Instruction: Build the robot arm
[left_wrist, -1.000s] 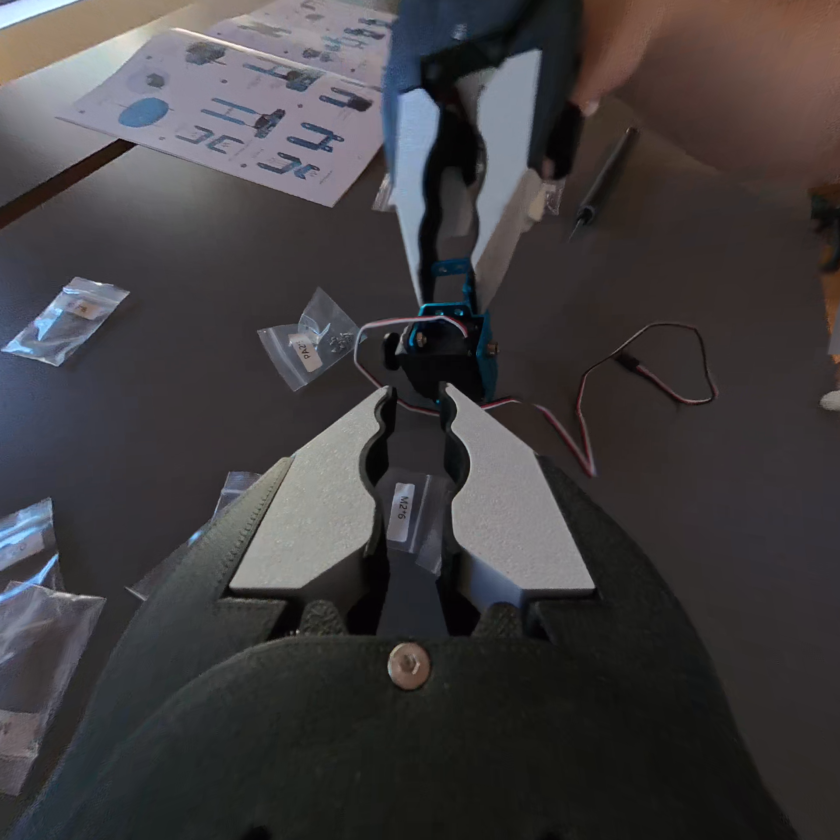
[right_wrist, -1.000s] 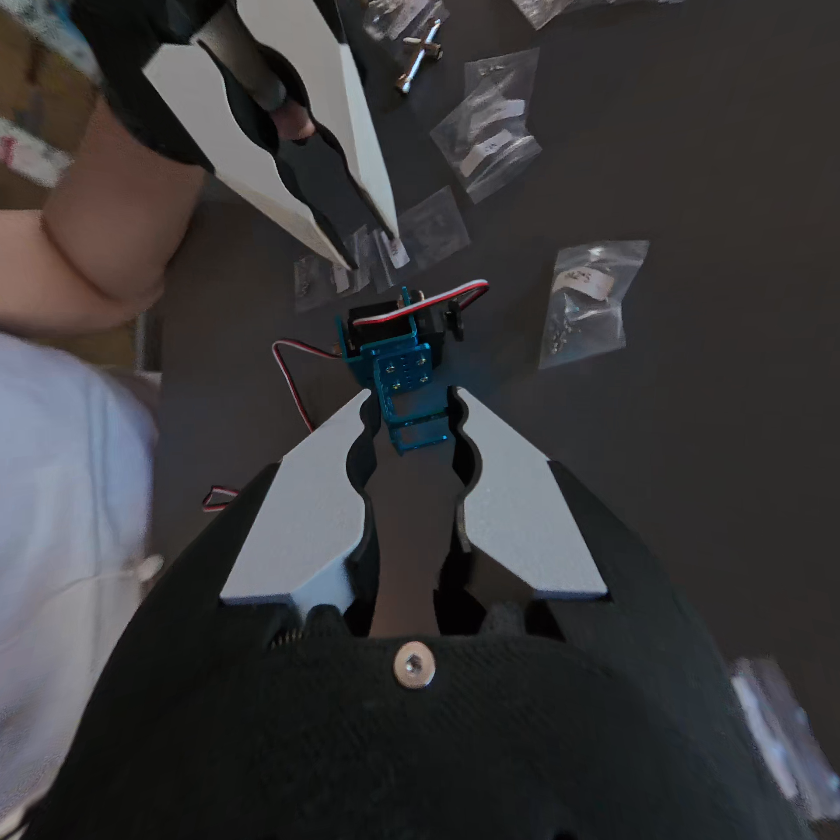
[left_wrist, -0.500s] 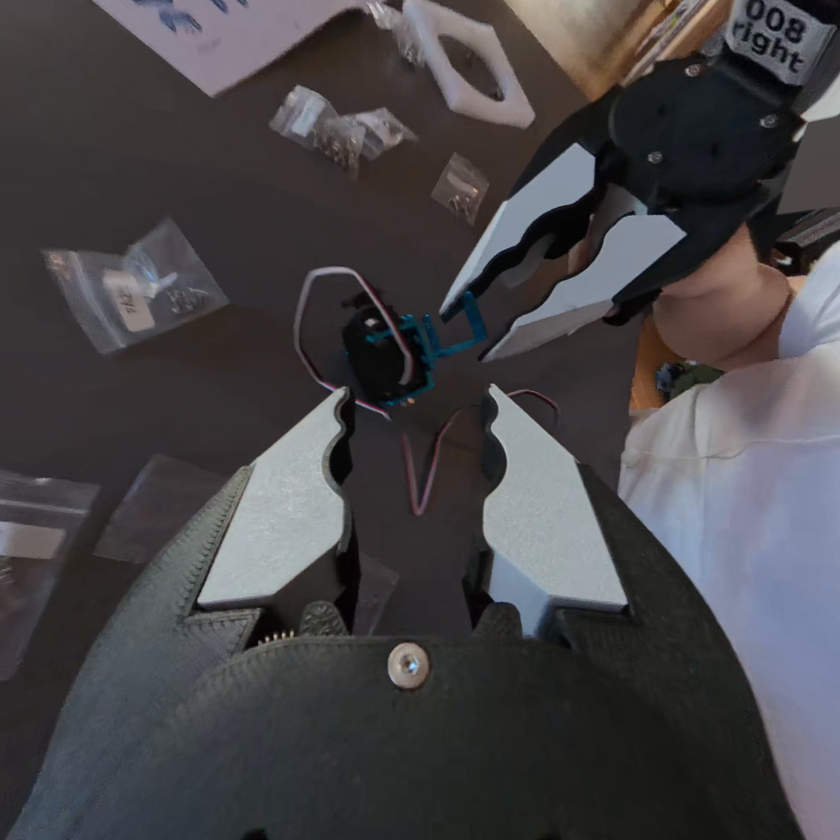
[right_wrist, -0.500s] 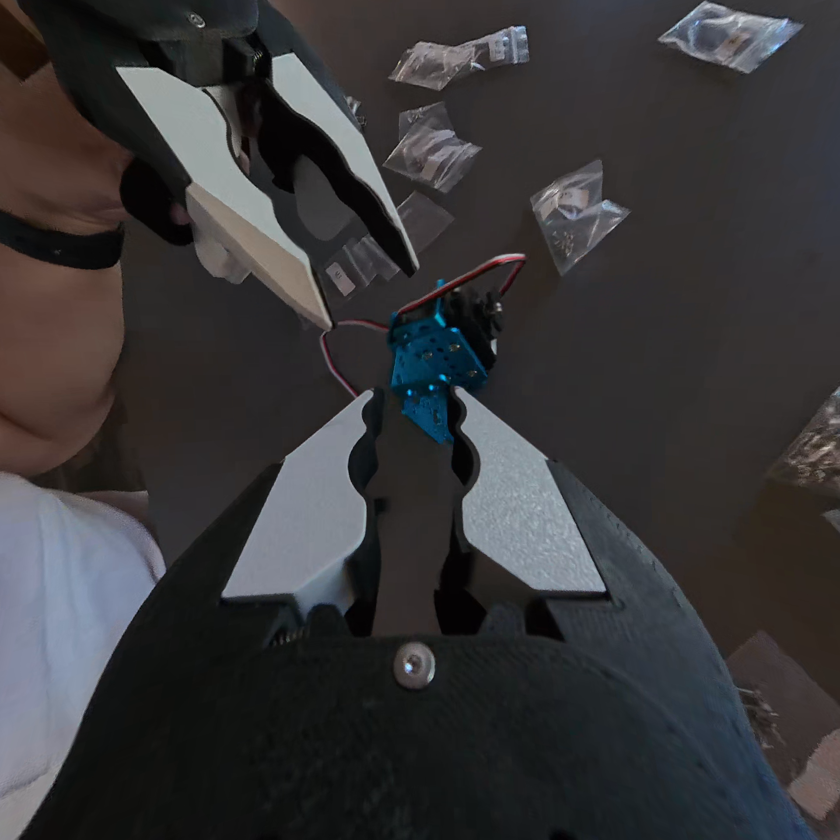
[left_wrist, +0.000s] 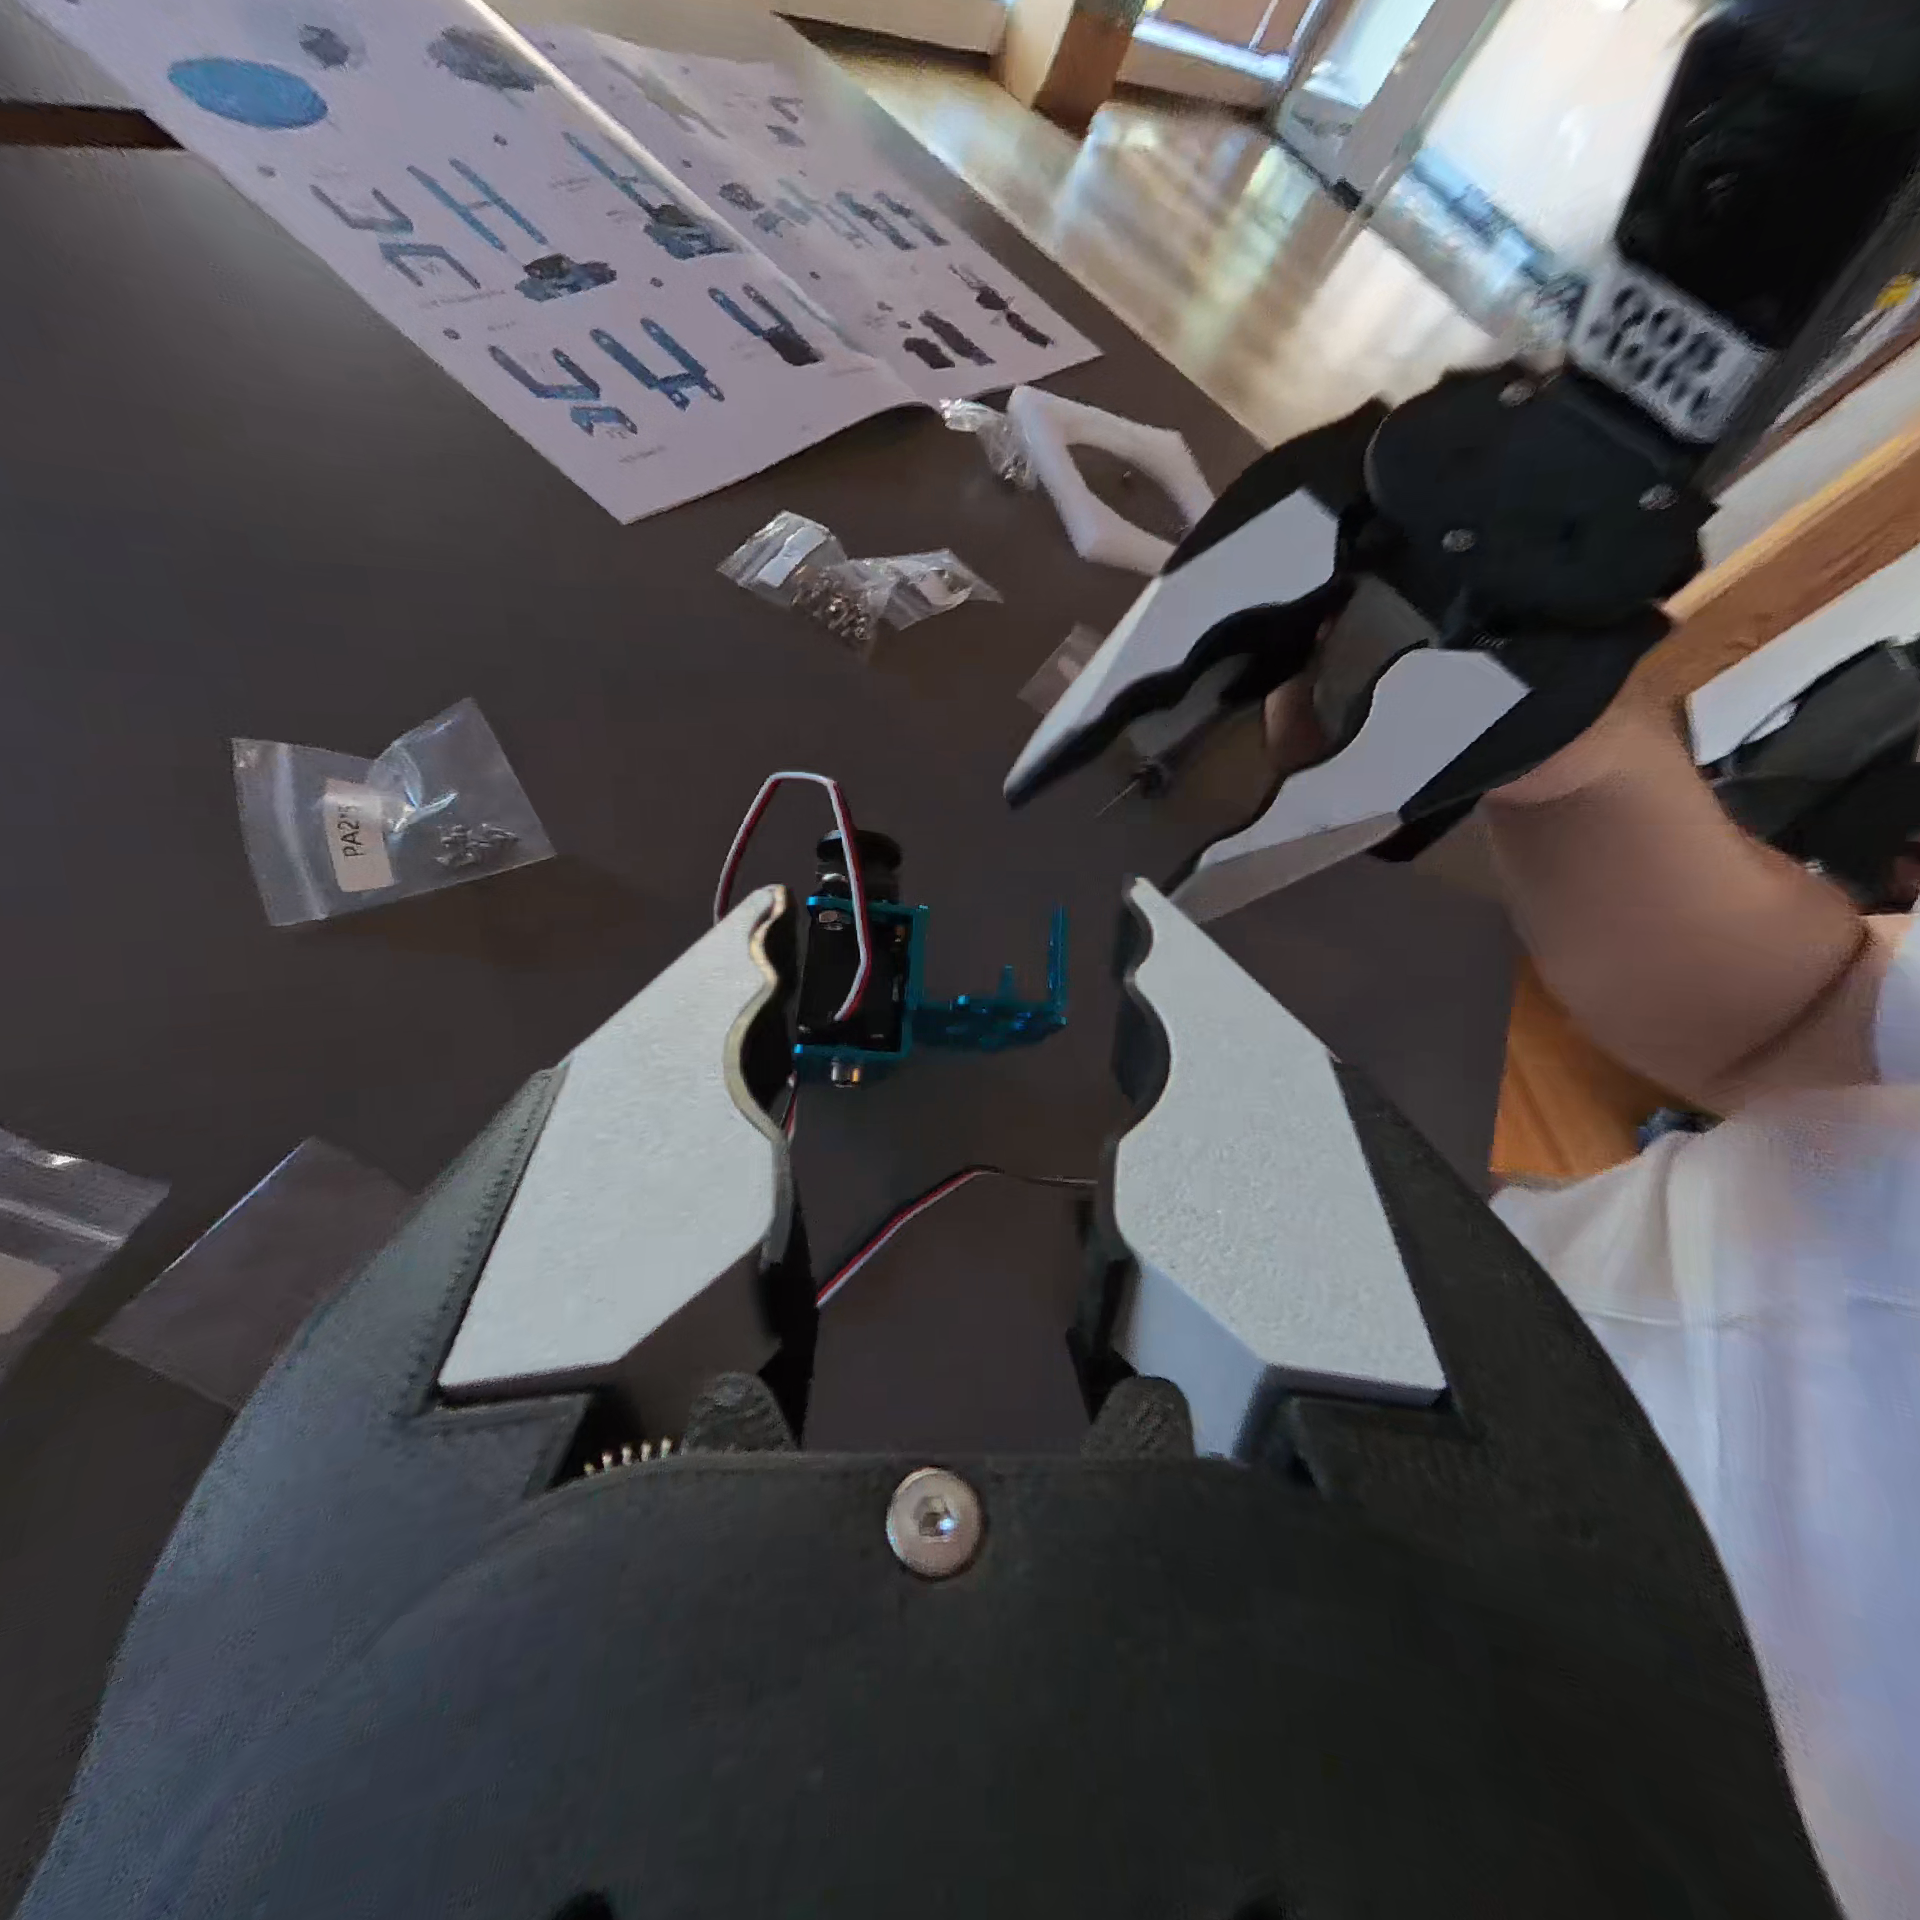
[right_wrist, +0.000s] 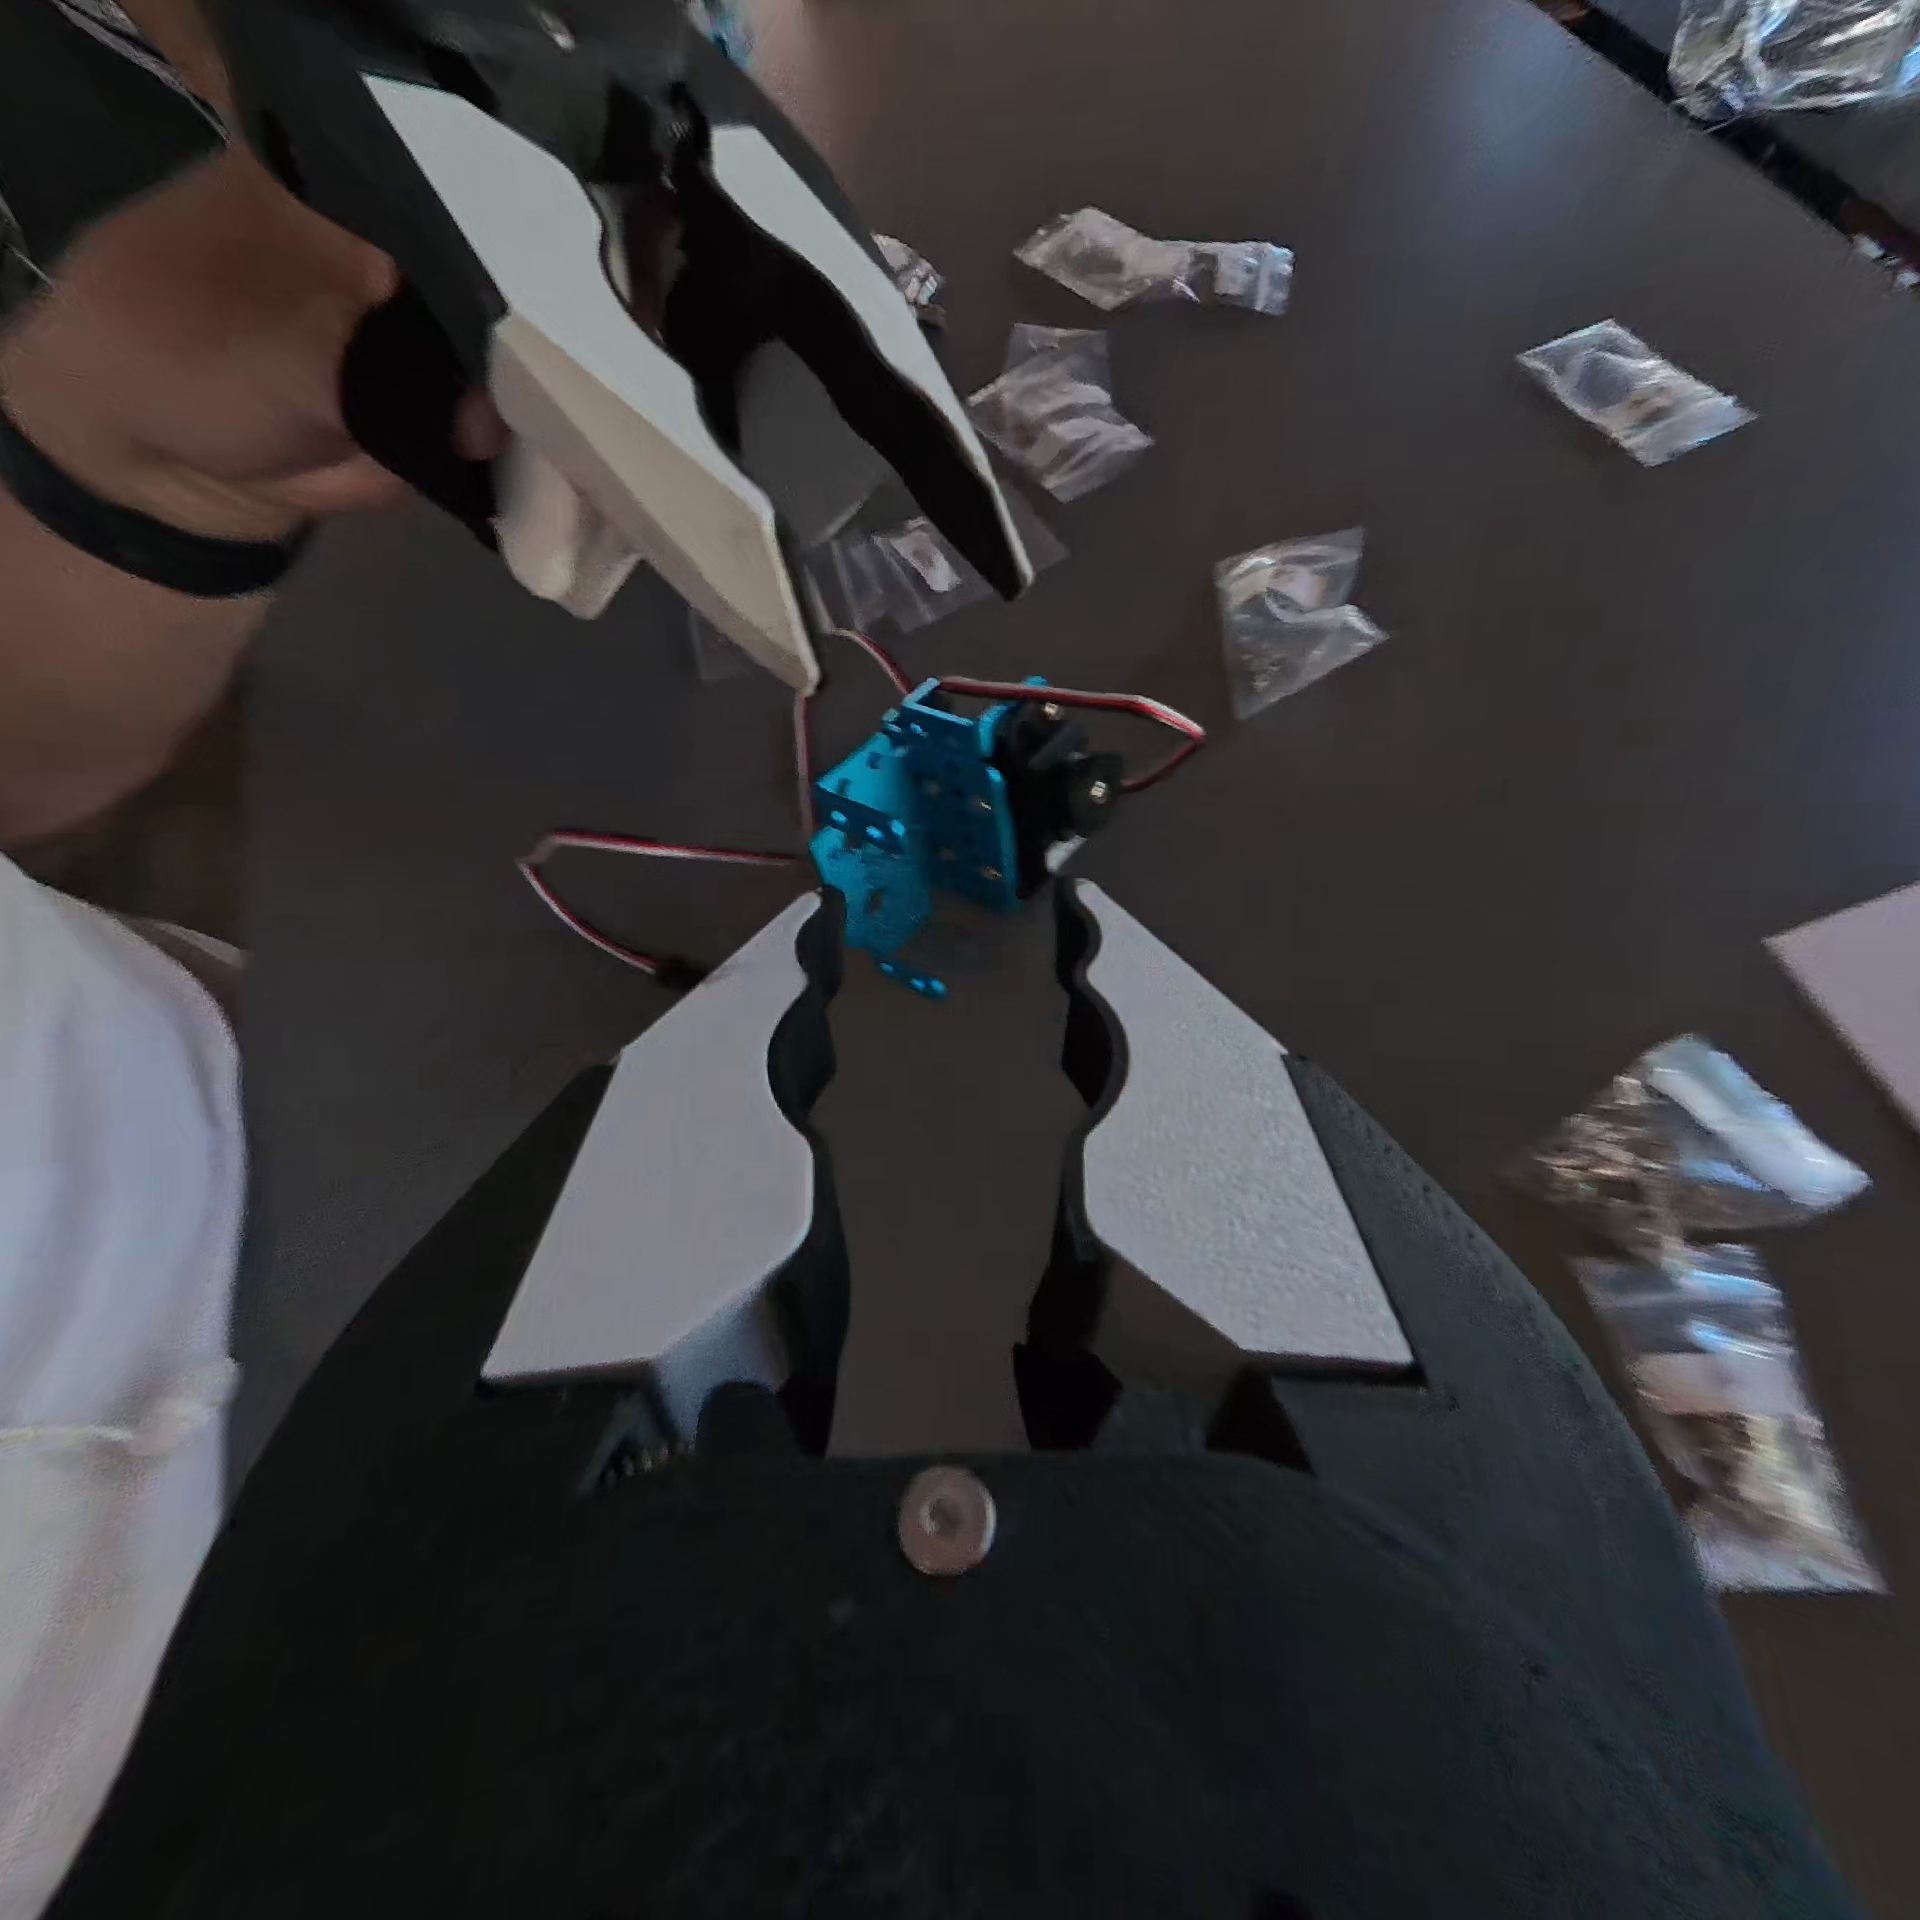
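Observation:
A black servo in a blue metal bracket (left_wrist: 862, 987) lies on the dark table (left_wrist: 312, 520), with its red, white and black wire (left_wrist: 904, 1216) trailing toward me. My left gripper (left_wrist: 951, 914) is open, and the servo sits between its fingertips, close to the left one, ungripped. My right gripper (left_wrist: 1101, 831) hangs open above and to the right of the bracket. In the right wrist view the right gripper (right_wrist: 940, 904) is open just short of the blue bracket (right_wrist: 914, 831). The left gripper (right_wrist: 904, 623) is open beyond it.
A printed instruction sheet (left_wrist: 582, 239) lies at the back. Small plastic bags of screws (left_wrist: 384, 810) (left_wrist: 852, 582) (right_wrist: 1288, 613) (right_wrist: 1631, 405) are scattered around. A white foam piece (left_wrist: 1101, 468) lies near the table's far edge. A person's white shirt (left_wrist: 1714, 1351) is at the right.
My right gripper was shut on the blue bracket, then let go and pulled back. My left gripper opened wide and came down around the servo. The servo assembly has turned on the table.

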